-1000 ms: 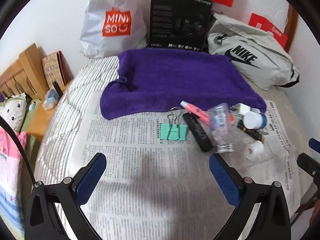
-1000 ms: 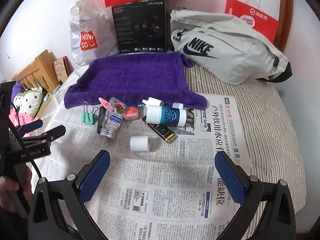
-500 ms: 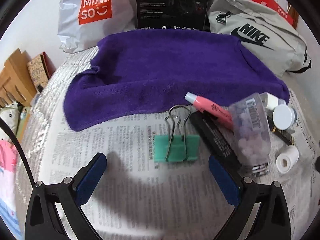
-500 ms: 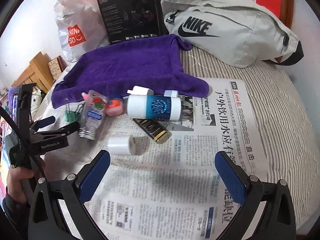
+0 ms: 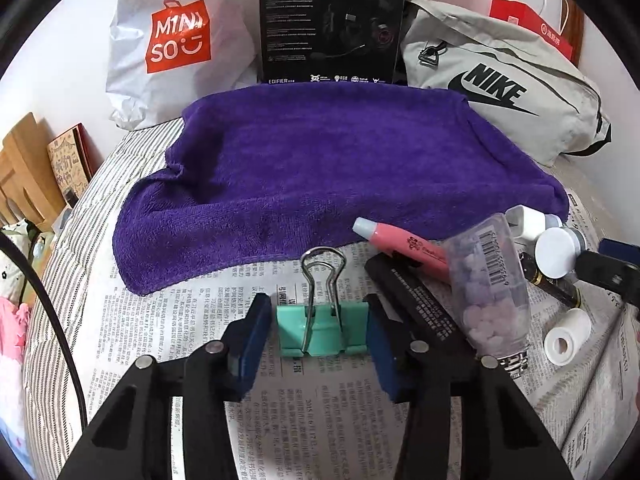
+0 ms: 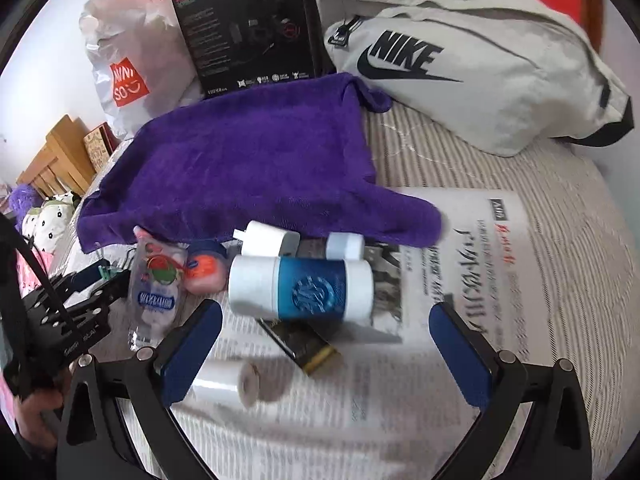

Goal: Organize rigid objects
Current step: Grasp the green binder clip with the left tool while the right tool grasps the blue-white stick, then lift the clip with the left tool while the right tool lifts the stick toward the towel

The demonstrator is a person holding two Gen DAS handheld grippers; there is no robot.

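On the newspaper [image 5: 328, 408] spread over the bed, the left gripper [image 5: 320, 334] straddles the mint-green binder clip [image 5: 322, 330]. Its jaws are closing on the clip's two ends; a thin gap shows at the left pad, so the clip is not yet pinched. The clip lies flat with its wire handles pointing to 12 o'clock, toward the purple towel [image 5: 344, 168], probably the sorting spot. At the clip's 2 o'clock crowd a black case [image 5: 416, 304], a pink highlighter [image 5: 404, 246] and a clear candy bottle [image 5: 494, 292].

The right gripper [image 6: 324, 340] hangs released, jaws wide, aimed at the blue-and-white bottle [image 6: 300, 288] lying on its side; a white tape roll [image 6: 228, 384] sits near its left pad.
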